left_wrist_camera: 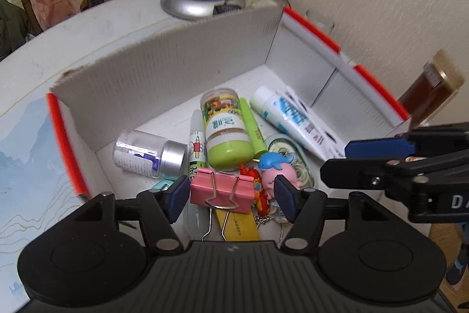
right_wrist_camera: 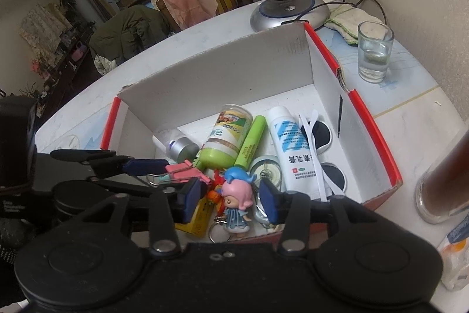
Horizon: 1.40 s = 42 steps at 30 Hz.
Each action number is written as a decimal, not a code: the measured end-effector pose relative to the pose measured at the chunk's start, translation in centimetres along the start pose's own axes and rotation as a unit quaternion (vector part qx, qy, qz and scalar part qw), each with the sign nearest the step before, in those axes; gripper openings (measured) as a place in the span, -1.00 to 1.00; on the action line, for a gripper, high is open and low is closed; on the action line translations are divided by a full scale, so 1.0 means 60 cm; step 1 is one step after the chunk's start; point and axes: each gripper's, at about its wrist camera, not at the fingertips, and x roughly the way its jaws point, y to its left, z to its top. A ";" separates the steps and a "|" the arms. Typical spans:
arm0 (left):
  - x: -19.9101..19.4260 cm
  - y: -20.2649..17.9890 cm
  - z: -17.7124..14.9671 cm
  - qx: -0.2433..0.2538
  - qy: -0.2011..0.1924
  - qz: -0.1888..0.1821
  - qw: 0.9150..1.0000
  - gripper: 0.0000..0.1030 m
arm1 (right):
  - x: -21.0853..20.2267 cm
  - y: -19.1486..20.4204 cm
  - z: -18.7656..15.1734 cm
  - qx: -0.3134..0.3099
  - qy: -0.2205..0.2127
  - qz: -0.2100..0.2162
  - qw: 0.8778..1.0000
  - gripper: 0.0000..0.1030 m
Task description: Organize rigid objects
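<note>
Lying atop the clutter in the white cardboard box [left_wrist_camera: 164, 72], the pink binder clip [left_wrist_camera: 222, 189] looks light, stiff and springy, best pinched across its flat body, between the left gripper [left_wrist_camera: 231, 195] open around it while the right gripper [right_wrist_camera: 231, 195] straddles the doll keychain [right_wrist_camera: 236, 206], unclosed.

Pink binder clip [left_wrist_camera: 222, 187] between my spread pads, untouched.
It lies flat in the box's [left_wrist_camera: 164, 69] near end, wire handles toward me, atop the pile.
</note>
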 end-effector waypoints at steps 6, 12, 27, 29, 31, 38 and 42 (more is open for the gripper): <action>-0.059 0.015 -0.018 -0.010 -0.038 0.003 0.999 0.36 | -0.023 0.024 -0.011 -0.001 -0.016 0.001 1.000 -0.08; -0.122 0.026 -0.042 -0.009 -0.072 0.002 0.997 0.36 | -0.054 0.065 -0.029 -0.011 -0.043 0.002 0.999 0.06; -0.243 0.029 -0.116 0.005 -0.121 -0.024 0.992 0.55 | -0.133 0.146 -0.090 -0.028 -0.112 -0.012 0.993 0.47; -0.254 0.030 -0.124 0.007 -0.126 -0.026 0.992 0.66 | -0.144 0.155 -0.097 -0.032 -0.125 -0.019 0.992 0.62; -0.264 0.031 -0.132 0.007 -0.131 -0.026 0.991 0.66 | -0.154 0.162 -0.104 -0.036 -0.133 -0.020 0.990 0.64; -0.292 0.037 -0.156 -0.002 -0.148 -0.032 0.988 1.00 | -0.180 0.182 -0.133 -0.035 -0.162 -0.033 0.986 0.95; -0.307 0.045 -0.167 -0.016 -0.159 -0.032 0.987 1.00 | -0.193 0.190 -0.151 -0.033 -0.178 -0.033 0.983 0.99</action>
